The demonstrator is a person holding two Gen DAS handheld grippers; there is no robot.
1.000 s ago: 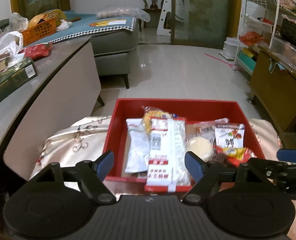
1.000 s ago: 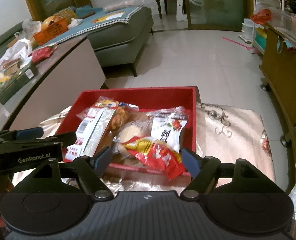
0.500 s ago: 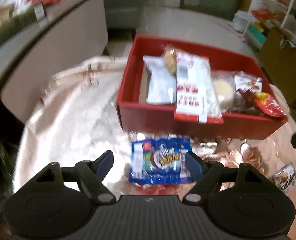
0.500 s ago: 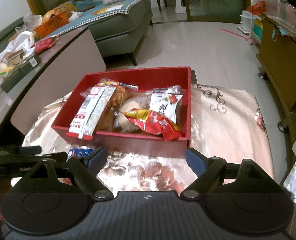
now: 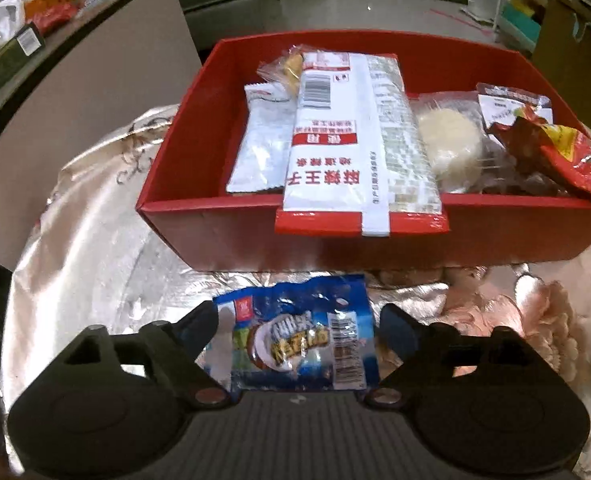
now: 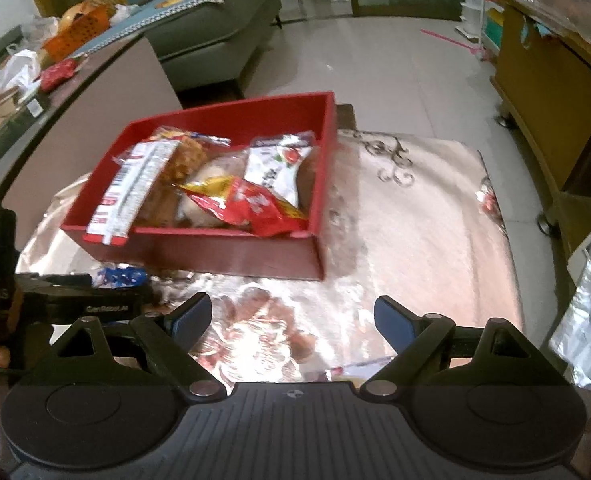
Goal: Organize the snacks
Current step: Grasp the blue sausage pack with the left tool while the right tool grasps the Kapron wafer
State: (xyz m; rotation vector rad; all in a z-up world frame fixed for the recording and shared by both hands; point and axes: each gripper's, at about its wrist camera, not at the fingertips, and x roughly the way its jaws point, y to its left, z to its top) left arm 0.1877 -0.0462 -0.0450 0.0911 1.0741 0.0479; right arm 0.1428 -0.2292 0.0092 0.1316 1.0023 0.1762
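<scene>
Left gripper [image 5: 297,330]: fingers have just been opening; they stand apart around the blue snack packet [image 5: 301,344], pads not pressing it.
Blue snack packet: flat on the shiny cloth-covered surface [image 5: 95,248], just in front of the red box [image 5: 375,248].
Right gripper [image 6: 293,316]: fingers spread, nothing between them, over the cloth.
Red box: holds several snack packets; a long white-and-red pack [image 5: 355,148] overhangs its front wall.

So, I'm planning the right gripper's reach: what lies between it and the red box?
Only bare, shiny floral tablecloth lies between the open right gripper and the red box, seen in the right wrist view.
</scene>
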